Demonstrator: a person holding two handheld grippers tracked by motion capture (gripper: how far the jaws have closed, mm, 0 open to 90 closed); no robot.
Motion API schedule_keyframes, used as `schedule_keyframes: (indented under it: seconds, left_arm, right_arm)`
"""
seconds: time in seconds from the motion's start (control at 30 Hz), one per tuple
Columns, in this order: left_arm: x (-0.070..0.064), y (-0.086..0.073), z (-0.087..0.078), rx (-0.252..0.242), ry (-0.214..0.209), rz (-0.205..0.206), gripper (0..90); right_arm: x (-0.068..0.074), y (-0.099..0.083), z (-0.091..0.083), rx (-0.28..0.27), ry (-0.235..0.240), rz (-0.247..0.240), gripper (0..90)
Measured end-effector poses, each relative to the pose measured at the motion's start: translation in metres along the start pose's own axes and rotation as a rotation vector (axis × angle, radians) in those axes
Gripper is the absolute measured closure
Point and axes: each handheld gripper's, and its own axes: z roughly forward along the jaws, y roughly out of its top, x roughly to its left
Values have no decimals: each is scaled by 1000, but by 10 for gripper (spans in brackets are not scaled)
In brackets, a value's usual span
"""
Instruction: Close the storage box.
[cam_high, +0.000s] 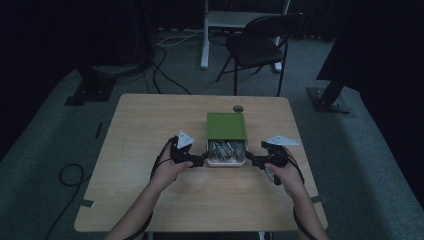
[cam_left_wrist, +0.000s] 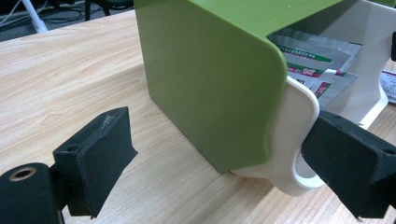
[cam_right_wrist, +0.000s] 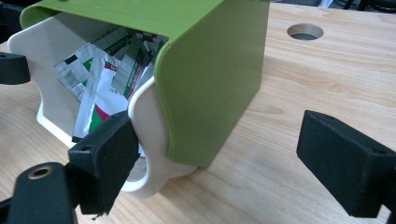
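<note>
I have the green box sitting a little beyond the middle of the wooden table, its cream drawer pulled partway out toward me and showing a heap of silver sachets. My left gripper sits at the drawer's left front corner with its jaws spread wide; in the left gripper view one black pad rests against the drawer's looped cream handle while the other stands clear over bare wood. My right gripper mirrors it at the right corner, jaws also apart, one pad touching the drawer's handle loop and the other off to the side, gripping nothing. A round cable hole lies just behind the box.
</note>
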Motion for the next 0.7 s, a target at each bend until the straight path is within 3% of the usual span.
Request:
schedule_keyframes:
  seconds: [0.7]
  left_arm:
    - [7, 7, 8, -1, 41, 0, 98]
  right_arm:
    - [0, 4, 10, -24, -73, 48, 128]
